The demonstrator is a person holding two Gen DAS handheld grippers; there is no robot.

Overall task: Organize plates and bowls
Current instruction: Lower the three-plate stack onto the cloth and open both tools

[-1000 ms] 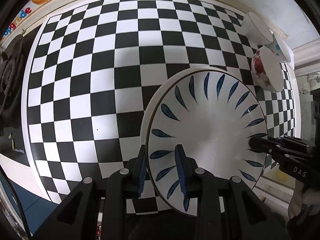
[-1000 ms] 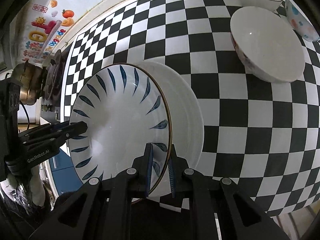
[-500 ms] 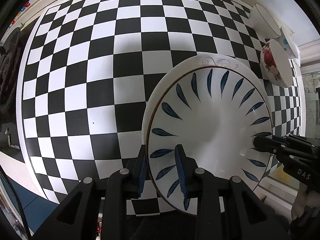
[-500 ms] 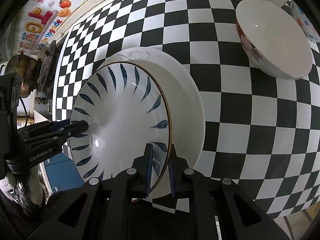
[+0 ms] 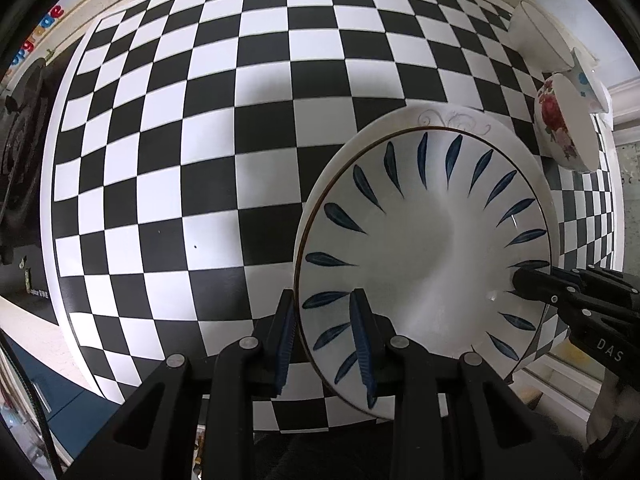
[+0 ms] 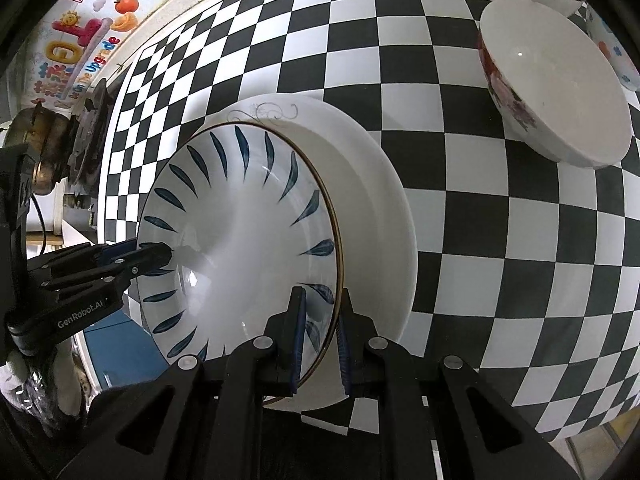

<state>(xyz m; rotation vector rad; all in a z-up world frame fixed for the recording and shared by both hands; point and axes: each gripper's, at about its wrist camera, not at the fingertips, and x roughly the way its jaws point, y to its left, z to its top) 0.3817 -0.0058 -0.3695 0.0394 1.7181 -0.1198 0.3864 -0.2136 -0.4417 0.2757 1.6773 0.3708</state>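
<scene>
Checkerboard tabletop (image 5: 208, 128) spreads ahead; both grippers, left (image 5: 325, 344) and right (image 6: 320, 340), still pinch the blue-leaf plate (image 5: 424, 264), seemingly lowered nearer the white plate (image 6: 376, 216).

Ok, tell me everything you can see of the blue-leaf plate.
The blue-leaf plate is round, glossy white, likely ceramic, with dark blue leaf strokes radiating around its well and a thin brown rim line. It sits over a plain white plate on the checkered table. The left tongs and right tongs each straddle its rim on opposite sides; grip pressure is unclear.
</scene>
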